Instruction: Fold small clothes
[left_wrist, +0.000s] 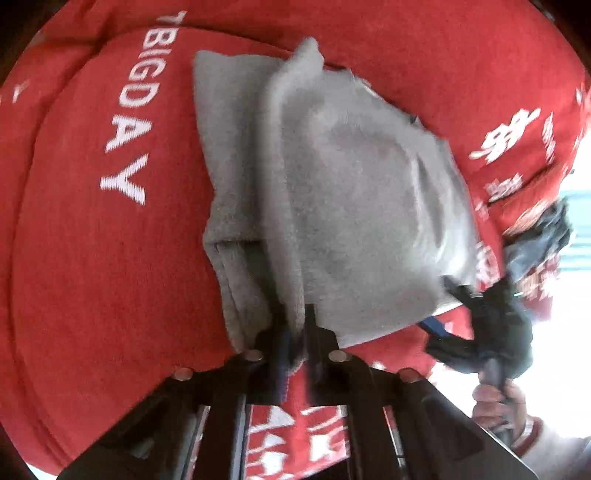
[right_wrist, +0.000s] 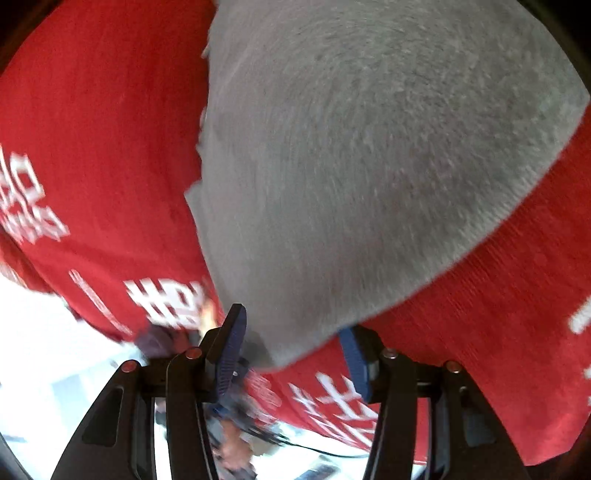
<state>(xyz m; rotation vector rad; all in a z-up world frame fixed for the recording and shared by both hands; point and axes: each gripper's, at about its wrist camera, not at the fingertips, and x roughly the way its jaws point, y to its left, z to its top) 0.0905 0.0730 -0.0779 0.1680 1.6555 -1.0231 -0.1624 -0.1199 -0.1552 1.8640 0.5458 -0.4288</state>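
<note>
A small grey garment (left_wrist: 332, 192) lies partly folded on a red cloth (left_wrist: 92, 258) with white lettering. My left gripper (left_wrist: 295, 332) is shut on the near edge of the grey garment. My right gripper (left_wrist: 476, 317) shows at the right of the left wrist view, at the garment's right corner. In the right wrist view the grey garment (right_wrist: 369, 166) fills the frame, and my right gripper (right_wrist: 291, 343) is open with its blue-padded fingers (right_wrist: 231, 350) spread around the garment's near corner.
The red cloth (right_wrist: 92, 147) covers the whole work surface. A dark bundle (left_wrist: 543, 236) lies at its right edge. A bright white floor area (right_wrist: 55, 350) lies beyond the cloth edge. The person's hand (left_wrist: 498, 406) holds the right gripper.
</note>
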